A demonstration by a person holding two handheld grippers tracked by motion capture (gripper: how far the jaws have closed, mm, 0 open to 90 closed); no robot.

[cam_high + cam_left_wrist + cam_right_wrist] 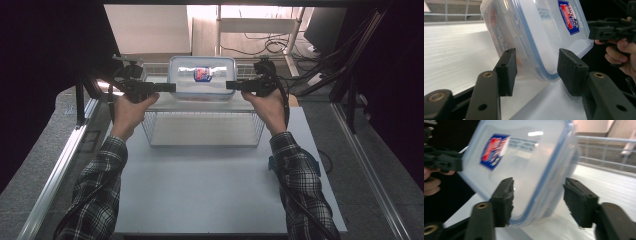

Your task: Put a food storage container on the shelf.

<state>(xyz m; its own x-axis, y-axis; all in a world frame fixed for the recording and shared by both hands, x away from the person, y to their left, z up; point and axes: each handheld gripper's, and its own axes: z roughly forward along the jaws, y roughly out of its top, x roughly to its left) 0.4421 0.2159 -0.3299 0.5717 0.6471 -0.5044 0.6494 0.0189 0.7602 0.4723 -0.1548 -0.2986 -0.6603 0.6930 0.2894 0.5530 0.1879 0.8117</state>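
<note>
The clear plastic food box with a blue-edged lid is being held up over the wire basket, the left gripper and right gripper pinching its two ends, and it looks light, stiff and slippery.

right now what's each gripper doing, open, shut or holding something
left gripper: jaws straddle the clear lidded container at one end; a firm grip cannot be told.
right gripper: straddles the other end; grip cannot be told.
</note>
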